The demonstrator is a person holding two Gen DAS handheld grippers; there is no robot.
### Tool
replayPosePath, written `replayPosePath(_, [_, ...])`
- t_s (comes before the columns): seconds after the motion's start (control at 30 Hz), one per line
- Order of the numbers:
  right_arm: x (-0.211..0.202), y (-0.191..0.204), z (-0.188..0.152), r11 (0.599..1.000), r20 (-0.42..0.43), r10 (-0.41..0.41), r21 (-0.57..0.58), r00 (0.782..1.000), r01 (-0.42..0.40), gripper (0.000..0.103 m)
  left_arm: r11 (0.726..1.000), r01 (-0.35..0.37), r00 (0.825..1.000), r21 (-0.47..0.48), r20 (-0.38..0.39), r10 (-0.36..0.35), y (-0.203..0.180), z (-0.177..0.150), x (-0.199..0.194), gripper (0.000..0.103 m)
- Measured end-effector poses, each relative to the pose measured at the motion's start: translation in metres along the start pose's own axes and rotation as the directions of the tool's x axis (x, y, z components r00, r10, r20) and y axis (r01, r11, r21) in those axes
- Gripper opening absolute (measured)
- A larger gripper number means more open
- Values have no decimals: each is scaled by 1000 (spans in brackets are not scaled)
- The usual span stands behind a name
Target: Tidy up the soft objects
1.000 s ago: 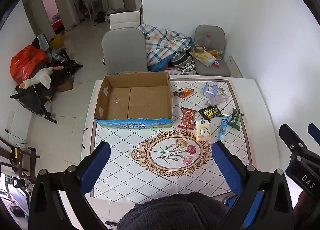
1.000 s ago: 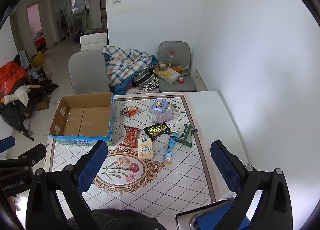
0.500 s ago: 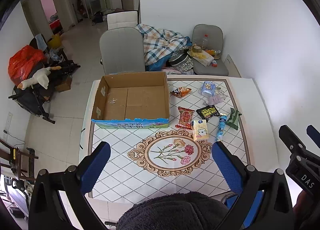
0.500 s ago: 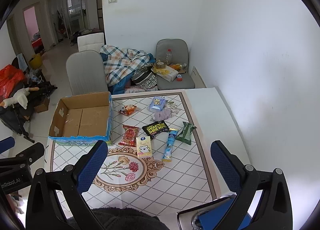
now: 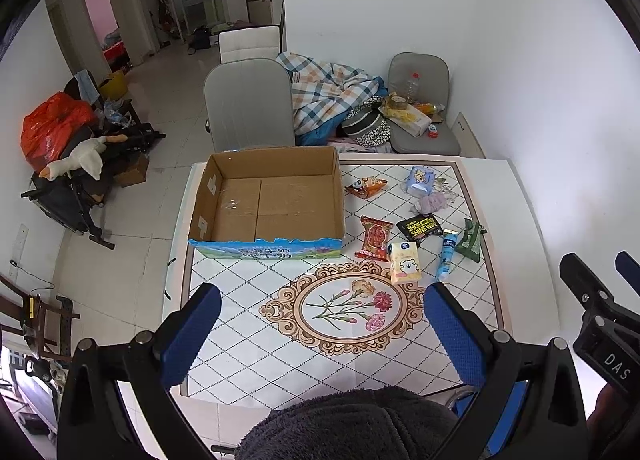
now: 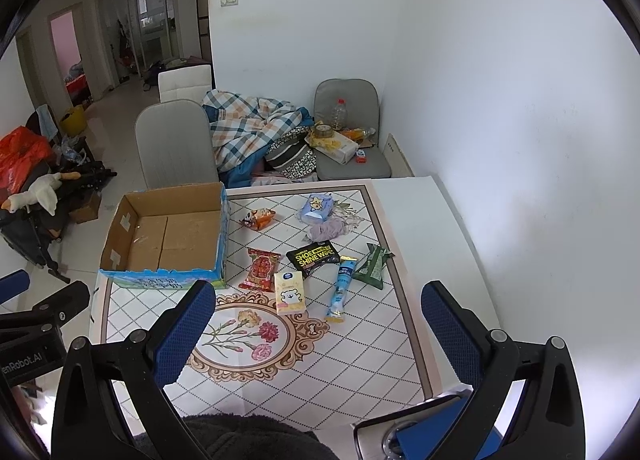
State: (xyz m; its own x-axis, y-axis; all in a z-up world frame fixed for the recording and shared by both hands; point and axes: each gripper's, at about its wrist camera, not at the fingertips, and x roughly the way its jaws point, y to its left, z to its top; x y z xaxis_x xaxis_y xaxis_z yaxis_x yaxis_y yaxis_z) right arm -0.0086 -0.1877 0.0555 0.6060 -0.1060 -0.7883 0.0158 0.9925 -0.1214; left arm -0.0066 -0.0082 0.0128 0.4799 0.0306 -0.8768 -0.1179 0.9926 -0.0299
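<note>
— Hardly shifted since a second ago: both views tipped up a touch, nothing on the tabletop [image 5: 516, 220] displaced.

— Claw states?

— Left claw [image 5: 320, 300] spread wide, empty, hovering over the near edge of the flower pattern. Right claw [image 6: 318, 296] likewise spread, holding nothing.

— And the soft things?

— All loose to the right of the cardboard box [image 5: 264, 248], none inside. Nearest: yellow tissue pack [image 5: 405, 262], touching the red snack packet [image 5: 375, 238]. Just beside those, blue tube [image 5: 447, 256], green pouch [image 5: 470, 240] and black wipes pack [image 5: 420, 226]. Further back, lilac scrunchie [image 5: 433, 202], blue tissue pack [image 5: 420, 180] and orange snack bag [image 5: 366, 186].

— Step in hand?

— Judging by the bare box floor, the very start: lining up, nothing picked yet.

— Next move?

— Probably a descent with the right claw onto the yellow tissue pack, as the closest piece. Calls for straddling its narrow sides and closing gently, since such packs squash and slip. Worth keeping clear of the red packet pressed against it, then carrying left over the box wall before letting go.
</note>
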Motion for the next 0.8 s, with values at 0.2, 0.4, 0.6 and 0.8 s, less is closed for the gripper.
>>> replayPosePath(0.2, [1, 1, -1, 1000, 7, 10, -2, 1000, -10, 103, 1000, -5, 1000, -10, 14, 5, 3, -1, -4, 103])
replayPosePath(0.4, [0, 1, -2, 1000, 8, 12, -1, 1000, -12, 103, 1000, -3, 1000, -12, 23, 3, 2, -4, -7, 103])
replayPosePath(0.6, [-1, -3, -4, 1000, 15, 22, 8, 1000, -22, 103, 1000, -12, 1000, -12, 28, 12, 1, -5, -7, 103])
replayPosePath(0.8, [-1, -5, -6, 1000, 12, 19, 1, 1000, -19, 103, 1000, -12, 1000, -13, 29, 12, -1, -8, -7, 103])
